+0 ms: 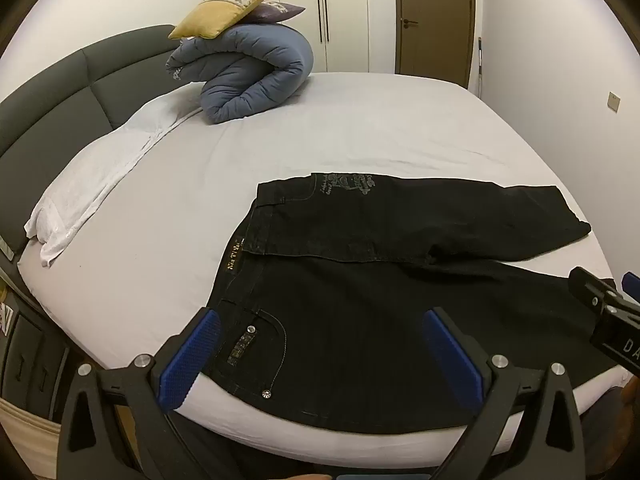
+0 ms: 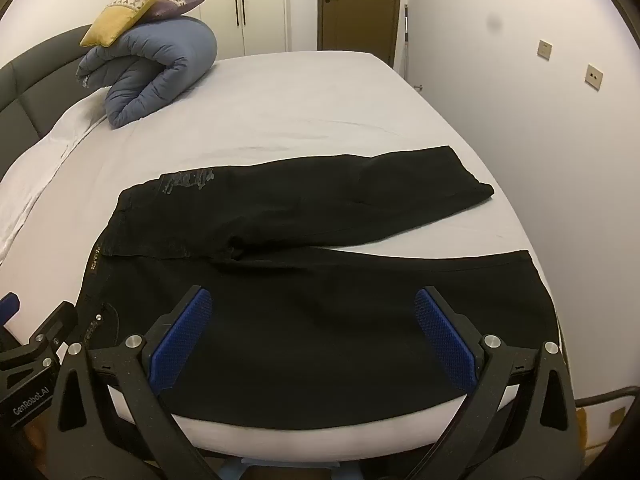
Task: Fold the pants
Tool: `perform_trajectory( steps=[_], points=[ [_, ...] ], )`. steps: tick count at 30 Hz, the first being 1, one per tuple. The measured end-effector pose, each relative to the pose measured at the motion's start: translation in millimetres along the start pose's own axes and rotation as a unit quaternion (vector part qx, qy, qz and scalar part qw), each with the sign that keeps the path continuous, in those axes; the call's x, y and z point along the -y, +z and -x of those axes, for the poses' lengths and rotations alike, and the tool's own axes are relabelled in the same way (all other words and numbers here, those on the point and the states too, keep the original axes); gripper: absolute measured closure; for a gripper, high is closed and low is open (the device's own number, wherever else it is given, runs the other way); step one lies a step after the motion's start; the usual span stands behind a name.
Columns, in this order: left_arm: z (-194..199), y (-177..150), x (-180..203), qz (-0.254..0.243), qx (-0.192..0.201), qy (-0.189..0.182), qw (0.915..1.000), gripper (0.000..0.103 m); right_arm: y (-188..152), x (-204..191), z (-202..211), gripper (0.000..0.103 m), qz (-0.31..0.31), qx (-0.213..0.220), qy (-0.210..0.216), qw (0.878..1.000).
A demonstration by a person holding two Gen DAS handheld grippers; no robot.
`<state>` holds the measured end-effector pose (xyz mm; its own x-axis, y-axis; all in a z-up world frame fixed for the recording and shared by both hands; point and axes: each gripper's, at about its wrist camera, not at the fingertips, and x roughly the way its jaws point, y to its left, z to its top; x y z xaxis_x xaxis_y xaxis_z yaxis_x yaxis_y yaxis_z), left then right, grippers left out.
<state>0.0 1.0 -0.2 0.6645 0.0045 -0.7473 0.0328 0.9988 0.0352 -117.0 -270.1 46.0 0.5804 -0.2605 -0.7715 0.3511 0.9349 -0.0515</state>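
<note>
Black pants point(image 1: 360, 280) lie flat on the bed near its front edge, waistband to the left, legs running right. The far leg point(image 2: 360, 196) angles away from the near leg point(image 2: 360, 320), with a strip of sheet between them. My left gripper point(image 1: 320, 320) hovers open above the waist and front pocket, nothing between its blue pads point(image 1: 188, 360). My right gripper point(image 2: 312, 300) hovers open over the near leg, also holding nothing. Each gripper shows at the edge of the other's view: the right gripper point(image 1: 608, 312) and the left gripper point(image 2: 40, 332).
The bed point(image 1: 360, 120) has a pale sheet. A rolled blue duvet point(image 1: 248, 76) with a yellow cushion point(image 1: 228, 8) and a purple one sits at the far left by the dark headboard point(image 1: 60, 92). A white pillow point(image 1: 100, 176) lies left. A wall point(image 2: 520, 120) runs along the right.
</note>
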Motion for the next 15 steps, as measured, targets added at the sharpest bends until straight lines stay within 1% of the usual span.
perform_trajectory(
  steps=[2, 9, 11, 15],
  points=[
    [0.4, 0.0, 1.7, -0.011, 0.003, 0.007, 0.9999, 0.0, 0.0, -0.6, -0.2, 0.0, 0.0, -0.002, 0.002, 1.0],
    [-0.2, -0.3, 1.9, -0.011, 0.002, 0.007, 0.9999, 0.0, -0.1, -4.2, 2.9, 0.0, -0.002, -0.001, 0.009, 1.0],
    [-0.4, -0.3, 1.9, -0.011, 0.002, 0.007, 0.9999, 0.0, -7.4, -6.7, -1.1, 0.0, 0.007, -0.004, 0.006, 1.0],
    [-5.0, -4.1, 3.3, -0.008, 0.001, 0.007, 0.9999, 0.0, -8.2, -9.0, -0.3, 0.0, 0.009, -0.006, 0.009, 1.0]
  ],
)
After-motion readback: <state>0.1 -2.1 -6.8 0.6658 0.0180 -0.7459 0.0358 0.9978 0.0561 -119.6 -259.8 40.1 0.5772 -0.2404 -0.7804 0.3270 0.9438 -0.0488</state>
